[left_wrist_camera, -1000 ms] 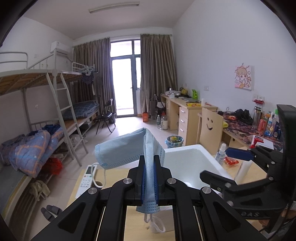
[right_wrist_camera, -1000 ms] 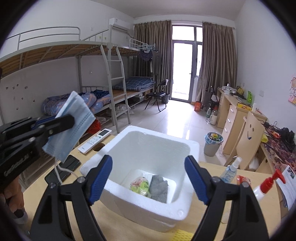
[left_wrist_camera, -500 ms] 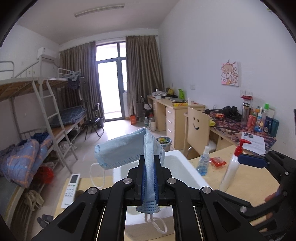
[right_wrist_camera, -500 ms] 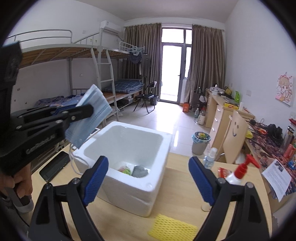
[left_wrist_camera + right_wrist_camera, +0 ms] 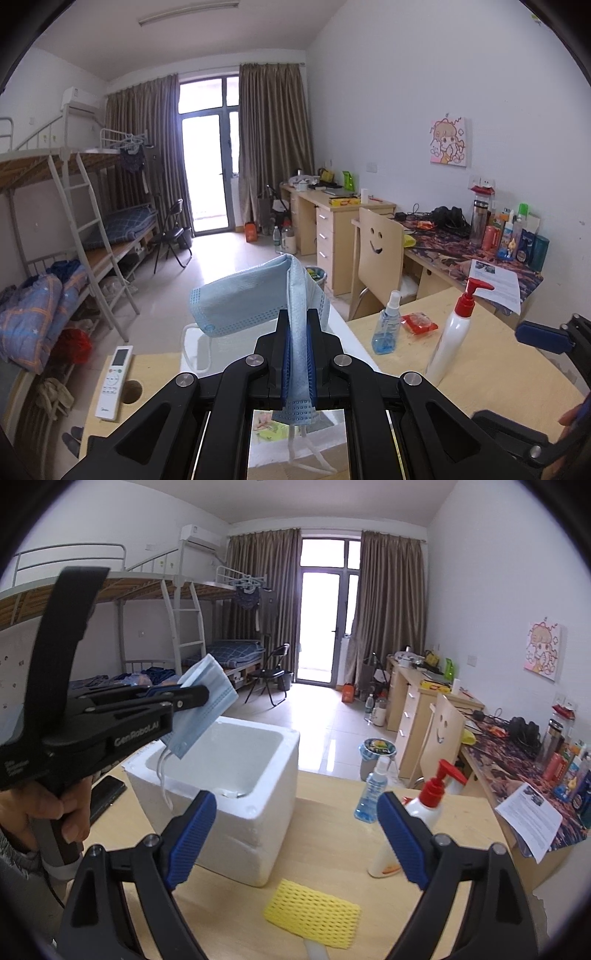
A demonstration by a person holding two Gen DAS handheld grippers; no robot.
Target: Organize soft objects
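Mask (image 5: 255, 299) now over foam box (image 5: 258, 775), clamped in left hand-held gripper (image 5: 297, 354); right (image 5: 295, 842) spread wide, w/o load.

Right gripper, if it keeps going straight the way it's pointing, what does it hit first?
Probably nothing at once: the open right gripper points over bare table between the foam box and the lotion pump bottle. The yellow mesh pad lies below the line. Depth is unclear.
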